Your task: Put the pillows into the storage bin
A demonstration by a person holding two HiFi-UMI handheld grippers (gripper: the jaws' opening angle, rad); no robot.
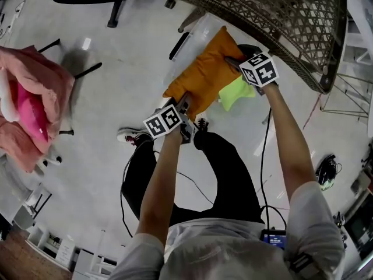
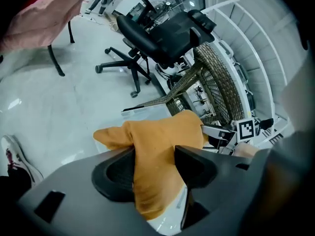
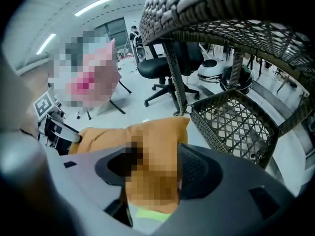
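Observation:
An orange pillow [image 1: 204, 74] hangs between both grippers above the floor. My left gripper [image 1: 185, 105] is shut on its near corner, and the cloth bunches between the jaws in the left gripper view [image 2: 155, 163]. At the pillow's far end, my right gripper [image 1: 233, 62] is shut on it too, the fabric filling its jaws [image 3: 155, 163]. A lime-yellow pillow [image 1: 236, 92] lies just below the orange one. The clear storage bin [image 1: 203, 27] shows its rim beyond the pillow, under the wicker chair; the left gripper view shows the bin's edge [image 2: 147, 113].
A brown wicker chair [image 1: 280, 22] stands right behind the bin. A black office chair [image 2: 157, 33] is farther back. Pink pillows [image 1: 29, 109] are piled on a seat at the left. The person's legs in black trousers [image 1: 227, 168] and a sneaker [image 1: 133, 136] are below the grippers.

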